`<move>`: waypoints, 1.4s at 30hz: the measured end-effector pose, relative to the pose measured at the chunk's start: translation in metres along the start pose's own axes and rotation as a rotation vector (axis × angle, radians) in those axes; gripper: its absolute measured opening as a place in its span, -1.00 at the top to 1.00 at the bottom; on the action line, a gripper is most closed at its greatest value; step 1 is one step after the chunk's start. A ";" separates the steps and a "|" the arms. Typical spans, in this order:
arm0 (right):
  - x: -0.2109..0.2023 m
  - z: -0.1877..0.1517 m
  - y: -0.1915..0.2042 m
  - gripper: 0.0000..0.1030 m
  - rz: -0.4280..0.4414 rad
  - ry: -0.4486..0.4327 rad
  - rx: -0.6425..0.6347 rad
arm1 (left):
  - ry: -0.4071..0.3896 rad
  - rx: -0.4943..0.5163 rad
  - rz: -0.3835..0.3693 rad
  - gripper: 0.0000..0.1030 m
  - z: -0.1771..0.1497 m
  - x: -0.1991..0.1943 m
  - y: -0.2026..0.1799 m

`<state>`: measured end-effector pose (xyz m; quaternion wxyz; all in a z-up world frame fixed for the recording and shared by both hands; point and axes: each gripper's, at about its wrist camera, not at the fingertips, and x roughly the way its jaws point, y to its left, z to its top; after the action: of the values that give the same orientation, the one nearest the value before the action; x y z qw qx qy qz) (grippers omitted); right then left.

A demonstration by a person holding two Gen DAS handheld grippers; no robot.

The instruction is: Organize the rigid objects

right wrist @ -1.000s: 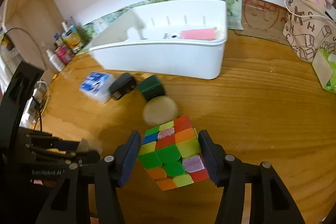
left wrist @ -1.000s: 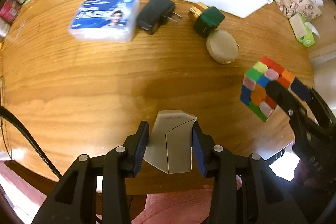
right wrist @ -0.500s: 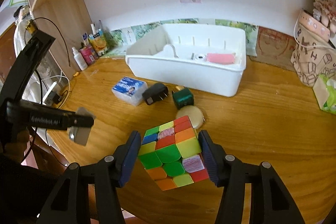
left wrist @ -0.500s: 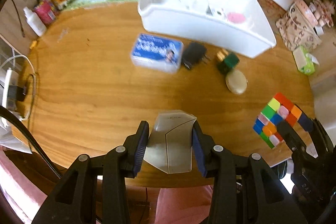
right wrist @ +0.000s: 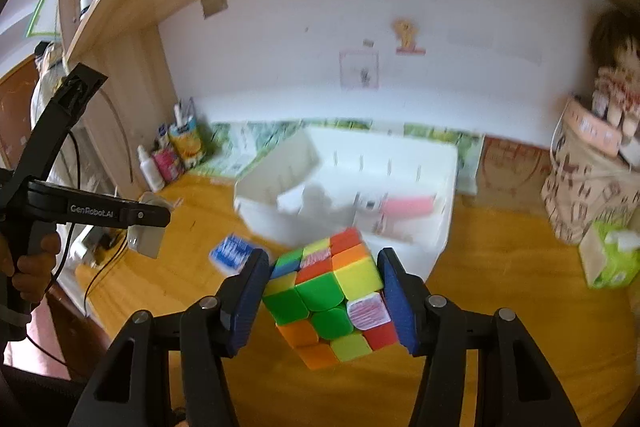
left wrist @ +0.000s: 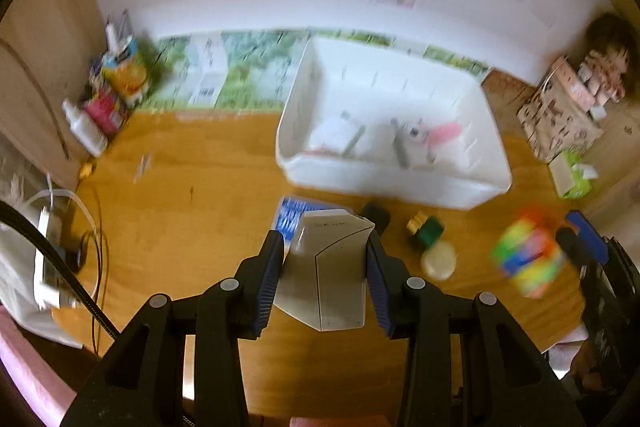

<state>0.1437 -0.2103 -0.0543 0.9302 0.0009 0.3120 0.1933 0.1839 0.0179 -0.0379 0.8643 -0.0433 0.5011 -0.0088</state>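
Observation:
My left gripper [left wrist: 324,243] is shut on a white wedge-shaped device [left wrist: 328,279], held well above the wooden desk [left wrist: 192,211]. The right gripper [right wrist: 323,267] carries a multicoloured puzzle cube [right wrist: 328,295] between its blue pads; its jaws are closing on it. Each view catches the other tool: the cube [left wrist: 528,259] blurred at the right, the white device [right wrist: 146,241] at the left with a hand on the handle. A white bin [left wrist: 384,179] with a pink item inside stands at the back.
On the desk before the bin lie a blue packet [left wrist: 288,219], a black charger [left wrist: 378,217], a green block [left wrist: 430,231] and a round beige disc [left wrist: 438,261]. Bottles [left wrist: 112,95] stand back left, cables [left wrist: 60,255] lie left, and a tissue pack [left wrist: 572,179] sits right. A shelf hangs overhead.
Both grippers have risen with their loads and tipped up, so the desk items look smaller and the bin's inside and the wall have come into view.

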 end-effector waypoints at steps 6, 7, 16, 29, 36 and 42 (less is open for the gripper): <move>0.004 0.046 -0.016 0.64 -0.026 -0.116 0.010 | -0.054 0.032 -0.048 0.15 0.037 0.003 -0.003; 0.006 0.049 -0.017 0.64 -0.039 -0.122 0.010 | -0.058 0.039 -0.056 0.15 0.042 0.004 -0.003; 0.033 0.048 -0.037 0.64 -0.054 -0.018 0.099 | -0.112 0.066 -0.129 0.15 0.074 0.015 -0.001; 0.050 -0.011 -0.055 0.15 -0.042 0.233 0.293 | -0.197 0.090 -0.211 0.15 0.072 0.011 -0.003; 0.057 -0.038 -0.054 -0.25 -0.018 0.366 0.369 | -0.201 0.083 -0.208 0.15 0.057 0.004 -0.004; 0.070 -0.061 -0.048 -0.49 0.010 0.509 0.411 | -0.199 0.067 -0.194 0.15 0.037 -0.004 -0.002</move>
<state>0.1771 -0.2369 -0.1502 0.8017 0.1419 0.5671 0.1249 0.2145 0.0187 -0.0158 0.9058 -0.0631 0.4056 -0.1048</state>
